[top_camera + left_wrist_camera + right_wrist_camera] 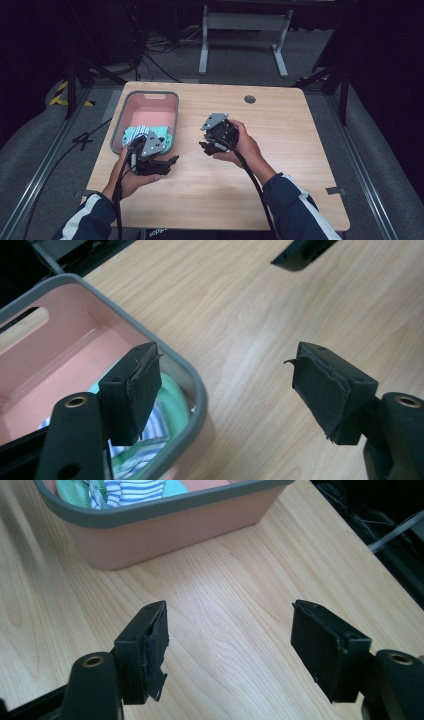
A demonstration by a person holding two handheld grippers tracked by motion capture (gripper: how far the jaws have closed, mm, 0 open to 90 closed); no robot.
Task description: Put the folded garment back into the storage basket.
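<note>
Both pairs of jaws stand wide apart with nothing between them, bare wood showing in each gap. Nearest me, my left hand point(131, 176) holds the left gripper point(170, 161) low over the table point(280, 165), just beside the near right corner of the pink bin point(171, 102); in the left gripper view one pad point(142, 390) hangs over the bin's grey rim, the other over wood. My right hand point(245, 145) holds the right gripper point(206, 146) near the table's middle, apart from the left one, pointing toward the bin. Farther off, folded cloth point(135, 134), green with blue-and-white stripes, lies in the bin's near end; the rest of its pink floor is bare. Beyond the table stands a grey metal frame point(245, 30) on the carpet.
</note>
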